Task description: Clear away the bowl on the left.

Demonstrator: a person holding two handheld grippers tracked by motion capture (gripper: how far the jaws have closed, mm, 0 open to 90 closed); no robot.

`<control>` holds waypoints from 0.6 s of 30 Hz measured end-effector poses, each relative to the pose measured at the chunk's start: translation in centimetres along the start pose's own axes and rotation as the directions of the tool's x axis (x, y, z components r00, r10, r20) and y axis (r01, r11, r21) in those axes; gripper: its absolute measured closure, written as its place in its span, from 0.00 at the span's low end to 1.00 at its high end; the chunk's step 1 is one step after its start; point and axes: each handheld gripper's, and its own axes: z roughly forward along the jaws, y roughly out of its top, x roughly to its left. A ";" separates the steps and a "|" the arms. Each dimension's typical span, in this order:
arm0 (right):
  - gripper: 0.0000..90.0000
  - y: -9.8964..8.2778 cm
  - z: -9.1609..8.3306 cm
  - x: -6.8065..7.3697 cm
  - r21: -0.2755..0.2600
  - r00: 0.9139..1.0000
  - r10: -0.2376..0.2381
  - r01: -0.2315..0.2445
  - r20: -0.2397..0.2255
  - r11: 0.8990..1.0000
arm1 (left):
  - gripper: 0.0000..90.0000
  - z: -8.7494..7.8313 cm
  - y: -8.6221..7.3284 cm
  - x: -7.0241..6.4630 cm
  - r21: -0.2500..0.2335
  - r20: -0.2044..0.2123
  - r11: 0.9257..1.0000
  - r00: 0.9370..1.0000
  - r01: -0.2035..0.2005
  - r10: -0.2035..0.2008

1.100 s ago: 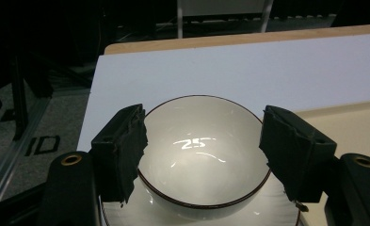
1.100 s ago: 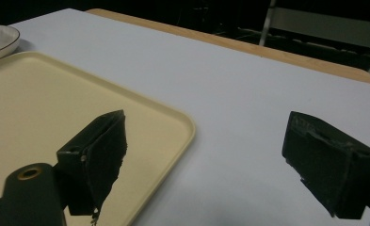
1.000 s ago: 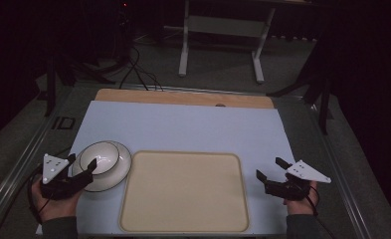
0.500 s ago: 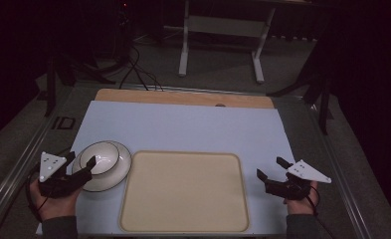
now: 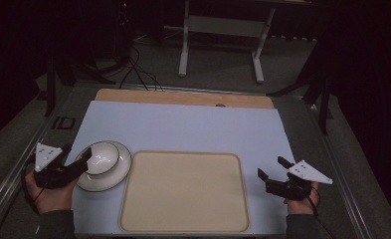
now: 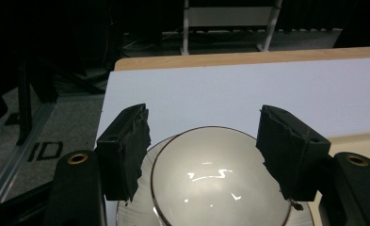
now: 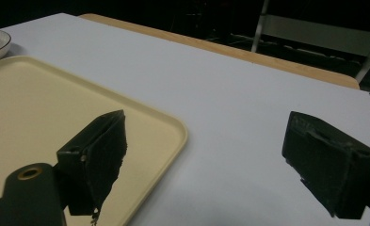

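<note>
A white bowl with a dark rim sits on a white plate at the table's left. My left gripper is open at the bowl's left edge. From the left gripper view its jaws stand wide apart on either side of the bowl, and I cannot tell whether they touch it. A cream tray lies bare in the middle. To the tray's right my right gripper is open above the blue-white mat, with nothing between its fingers. The right gripper sits over the tray's corner.
A pale mat covers the wooden table, whose far edge shows as a bare strip. A metal rail runs along the left side. Beyond the table are a white stand's legs and floor cables.
My left gripper has shifted slightly to the left and away from me beside the bowl. The right gripper has hardly moved.
</note>
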 end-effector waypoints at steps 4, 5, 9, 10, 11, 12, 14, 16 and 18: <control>0.15 0.0 -0.1 -0.1 -0.006 1.000 0.003 -0.003 0.003 1.000 | 0.39 0.6 -0.4 0.6 -0.004 -0.001 0.999 0.999 0.036 -0.036; 0.15 0.0 -0.1 -0.1 -0.009 1.000 0.002 -0.002 0.004 1.000 | 0.39 0.8 -0.4 0.8 -0.001 -0.003 0.999 0.999 0.043 -0.043; 0.15 0.1 -0.2 -0.1 -0.009 1.000 0.001 -0.001 0.005 1.000 | 0.39 1.4 -0.7 1.0 0.012 -0.006 0.999 0.999 0.041 -0.041; 0.15 0.1 -0.2 -0.1 -0.009 1.000 0.000 0.000 0.004 1.000 | 0.39 1.6 -0.8 1.0 0.017 -0.004 0.999 0.999 0.040 -0.040; 0.15 0.1 -0.2 -0.1 -0.009 1.000 -0.001 0.001 0.003 1.000 | 0.40 1.7 -0.9 1.0 0.025 -0.003 0.999 0.999 0.040 -0.040; 0.15 0.1 -0.1 -0.1 -0.009 1.000 -0.002 0.002 0.004 1.000 | 0.40 1.9 -1.0 1.0 0.033 -0.004 0.999 0.999 0.040 -0.039; 0.15 0.1 -0.1 0.0 -0.009 1.000 -0.005 0.005 0.003 1.000 | 0.41 2.1 -1.1 1.1 0.040 -0.003 0.998 0.999 0.047 -0.047; 0.15 0.1 -0.1 0.0 -0.008 1.000 -0.004 0.004 0.003 1.000 | 0.41 2.3 -1.2 1.3 0.044 -0.006 0.998 0.999 0.053 -0.053; 0.15 0.1 -0.1 -0.1 -0.008 1.000 -0.005 0.005 0.003 1.000 | 0.41 2.6 -1.4 1.5 0.052 -0.012 0.997 0.998 0.057 -0.057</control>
